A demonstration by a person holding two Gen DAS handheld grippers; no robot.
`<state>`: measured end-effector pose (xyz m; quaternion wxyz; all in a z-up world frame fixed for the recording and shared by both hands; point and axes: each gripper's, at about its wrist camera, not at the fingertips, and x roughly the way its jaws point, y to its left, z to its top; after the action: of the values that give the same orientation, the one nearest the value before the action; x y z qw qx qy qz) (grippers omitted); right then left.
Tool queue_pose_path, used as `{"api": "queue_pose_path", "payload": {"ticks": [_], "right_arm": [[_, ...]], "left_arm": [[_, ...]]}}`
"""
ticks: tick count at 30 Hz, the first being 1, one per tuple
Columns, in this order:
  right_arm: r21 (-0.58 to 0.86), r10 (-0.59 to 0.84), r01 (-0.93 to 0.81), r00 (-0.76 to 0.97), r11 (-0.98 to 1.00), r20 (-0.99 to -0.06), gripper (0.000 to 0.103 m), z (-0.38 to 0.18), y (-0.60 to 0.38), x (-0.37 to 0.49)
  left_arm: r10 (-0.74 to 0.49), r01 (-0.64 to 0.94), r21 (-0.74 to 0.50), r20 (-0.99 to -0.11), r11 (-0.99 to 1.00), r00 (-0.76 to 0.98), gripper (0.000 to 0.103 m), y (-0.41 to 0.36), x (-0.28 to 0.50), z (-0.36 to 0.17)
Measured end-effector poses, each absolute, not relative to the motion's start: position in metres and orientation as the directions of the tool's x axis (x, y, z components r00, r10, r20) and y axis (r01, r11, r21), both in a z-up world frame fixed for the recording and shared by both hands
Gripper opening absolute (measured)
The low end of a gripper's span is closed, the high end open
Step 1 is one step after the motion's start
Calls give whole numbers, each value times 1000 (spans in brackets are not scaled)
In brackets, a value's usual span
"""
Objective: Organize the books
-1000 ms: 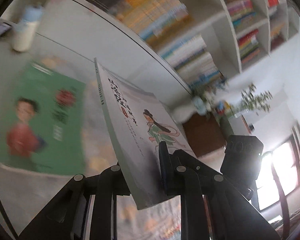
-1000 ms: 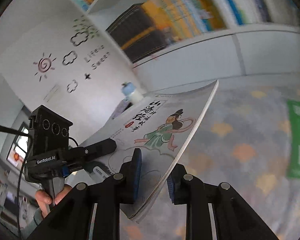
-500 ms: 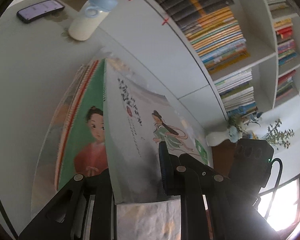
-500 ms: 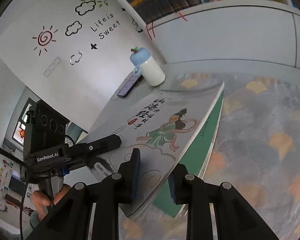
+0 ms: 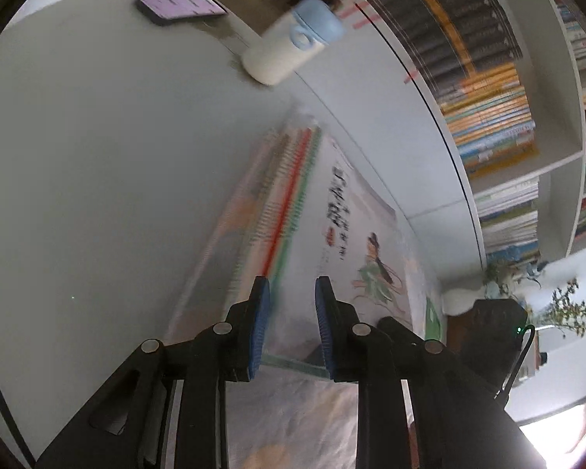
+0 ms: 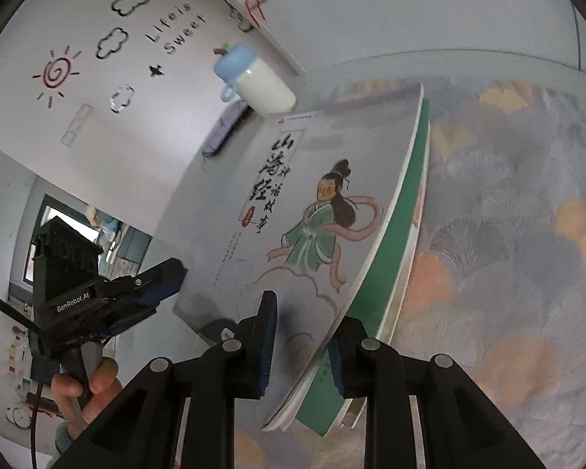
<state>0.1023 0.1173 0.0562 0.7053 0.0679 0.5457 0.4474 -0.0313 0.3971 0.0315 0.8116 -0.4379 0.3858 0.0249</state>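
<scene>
Soft daylight, a window (image 5: 558,435) glaring at the corner; motion blur smears the book stack (image 5: 277,211); fisheye edges bend.

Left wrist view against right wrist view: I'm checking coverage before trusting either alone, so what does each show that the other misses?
Only the left wrist view shows the white bookshelf packed with colourful books and the potted green plant.

Only the right wrist view shows the sun-and-clouds wall decal, the hand holding the left claw, and the fan-patterned cloth.

Both show the pale grey picture book with a green-robed figure, the white bottle with a blue cap and the dark phone.
</scene>
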Motion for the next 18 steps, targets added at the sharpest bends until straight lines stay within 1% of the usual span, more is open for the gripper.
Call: {"api": "queue_pose_path", "payload": {"ticks": [4, 9, 11, 13, 16, 18], "right_arm": [[581, 691, -550, -8, 601, -723, 25, 57, 118, 99], [606, 684, -510, -47, 610, -728, 31, 56, 99, 93], [616, 683, -491, -56, 616, -728, 32, 58, 84, 87], [636, 698, -469, -57, 613, -714, 32, 61, 58, 75], [639, 702, -440, -27, 630, -711, 38, 63, 14, 60], [631, 698, -407, 23, 661, -716, 47, 63, -24, 49]], "left_arm": [[-268, -394, -665, -668, 635, 694, 21, 401, -42, 40], [-276, -353, -653, -661, 671, 698, 21, 387, -40, 60], [-290, -324, -642, -662, 695, 691, 23, 376, -36, 68], [-309, -270, -612, -673, 743, 673, 28, 353, -27, 78], [-356, -178, -579, -685, 796, 636, 28, 313, -14, 91], [-381, -117, -553, -697, 825, 607, 31, 282, -2, 97]]}}
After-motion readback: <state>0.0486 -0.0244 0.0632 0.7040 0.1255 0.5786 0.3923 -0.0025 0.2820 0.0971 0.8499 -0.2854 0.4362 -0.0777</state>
